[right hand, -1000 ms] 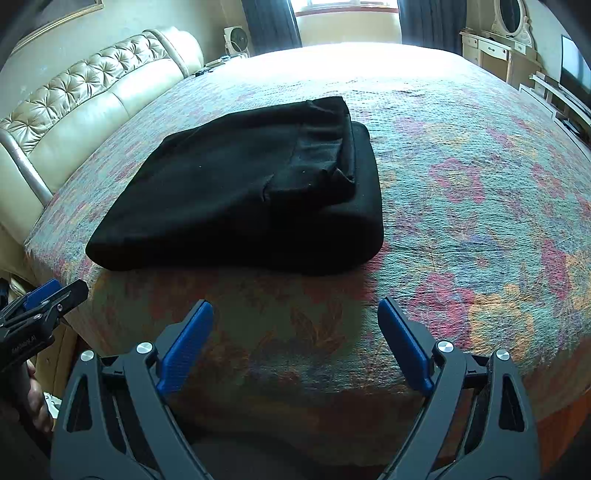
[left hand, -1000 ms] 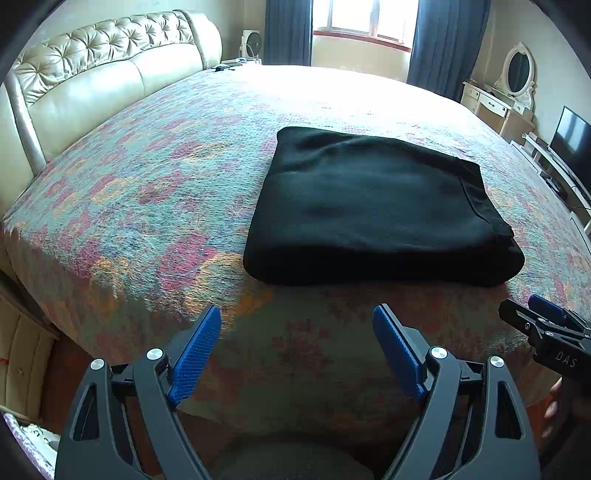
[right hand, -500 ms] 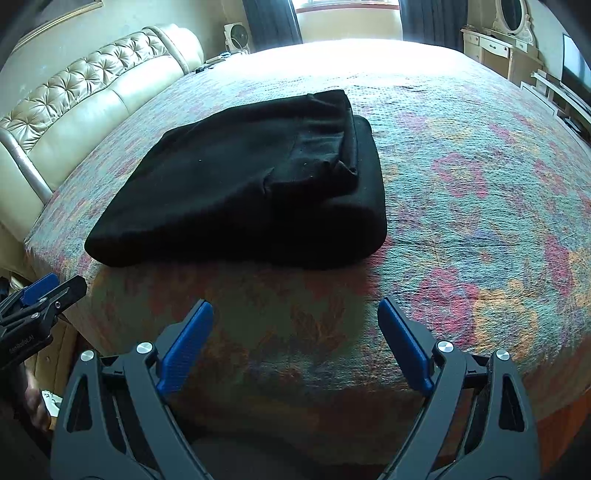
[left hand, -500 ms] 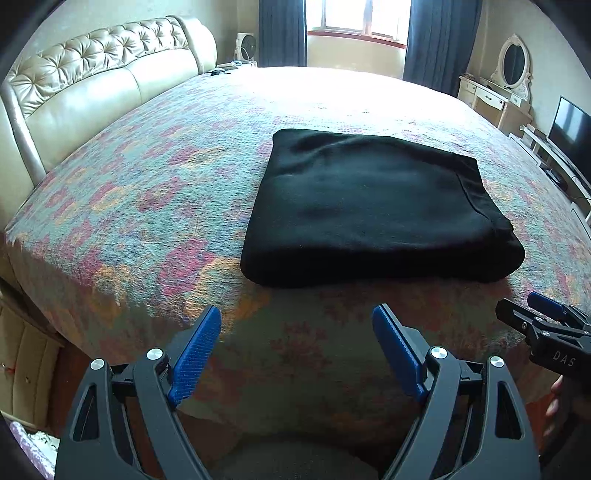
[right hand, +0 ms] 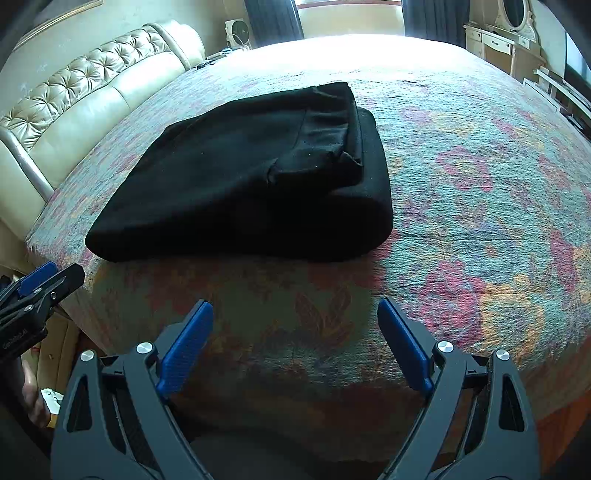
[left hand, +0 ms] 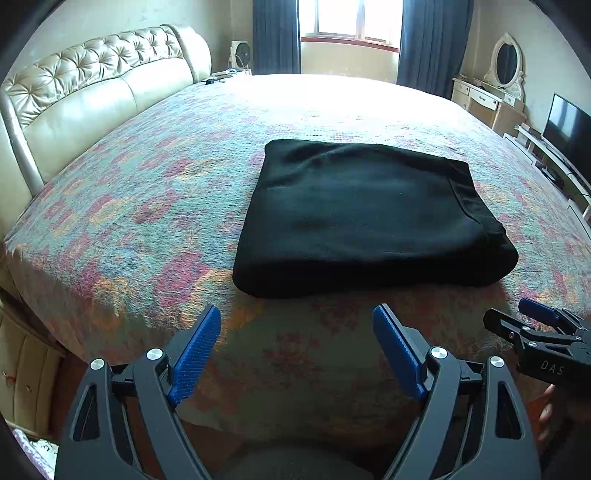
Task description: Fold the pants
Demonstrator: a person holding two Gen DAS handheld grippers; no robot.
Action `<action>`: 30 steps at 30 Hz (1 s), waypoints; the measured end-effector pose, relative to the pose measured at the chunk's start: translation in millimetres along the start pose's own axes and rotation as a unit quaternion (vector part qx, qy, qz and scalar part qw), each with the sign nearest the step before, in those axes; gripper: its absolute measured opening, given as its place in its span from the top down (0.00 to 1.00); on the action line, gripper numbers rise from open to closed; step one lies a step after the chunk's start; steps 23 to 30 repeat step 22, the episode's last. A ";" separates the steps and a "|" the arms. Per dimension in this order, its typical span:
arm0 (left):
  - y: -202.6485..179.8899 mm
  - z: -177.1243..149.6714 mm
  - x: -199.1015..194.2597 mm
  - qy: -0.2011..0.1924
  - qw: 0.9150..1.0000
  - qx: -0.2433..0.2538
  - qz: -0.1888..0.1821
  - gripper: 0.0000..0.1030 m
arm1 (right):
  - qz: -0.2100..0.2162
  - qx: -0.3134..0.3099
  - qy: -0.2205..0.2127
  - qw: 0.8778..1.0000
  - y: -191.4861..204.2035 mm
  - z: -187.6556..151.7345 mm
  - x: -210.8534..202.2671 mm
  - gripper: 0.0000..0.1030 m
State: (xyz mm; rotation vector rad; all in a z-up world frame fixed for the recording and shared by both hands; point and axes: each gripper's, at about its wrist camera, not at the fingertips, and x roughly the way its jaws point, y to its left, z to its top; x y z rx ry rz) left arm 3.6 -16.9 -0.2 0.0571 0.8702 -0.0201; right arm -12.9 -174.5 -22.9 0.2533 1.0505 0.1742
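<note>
The black pants (left hand: 362,218) lie folded into a thick rectangle on the flowered bedspread (left hand: 147,206) near the bed's front edge; they also show in the right wrist view (right hand: 251,181), with the waistband layer on top at the right. My left gripper (left hand: 297,314) is open and empty, held off the bed's front edge, short of the pants. My right gripper (right hand: 295,308) is open and empty, also off the front edge. Each gripper shows at the side of the other's view: the right gripper (left hand: 532,325) and the left gripper (right hand: 44,284).
A cream tufted headboard (left hand: 92,92) runs along the left. A window with dark curtains (left hand: 351,22) is at the back. A dressing table with an oval mirror (left hand: 506,74) and a TV (left hand: 570,133) stand at the right.
Both grippers have tilted up and drawn back slightly, so the pants sit a little higher in both views. The pants have not moved. Both grippers stay open.
</note>
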 end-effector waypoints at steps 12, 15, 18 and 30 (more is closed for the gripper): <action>-6.7 18.0 -24.1 -0.057 0.997 0.033 0.028 0.15 | 0.007 0.010 -0.003 1.000 -4.0 1.3 -2.4 0.12; -11.3 22.1 -25.9 -0.067 0.995 0.066 0.012 0.15 | 0.011 0.013 -0.004 1.000 -5.3 0.4 -4.5 0.12; -6.0 33.2 -20.7 -0.067 0.996 0.067 0.000 0.15 | 0.016 0.017 0.000 1.000 -7.8 5.0 -8.9 0.12; 20.8 65.8 9.3 -0.047 0.997 0.055 0.003 0.15 | 0.018 0.019 -0.027 0.999 -17.9 30.1 -25.1 0.12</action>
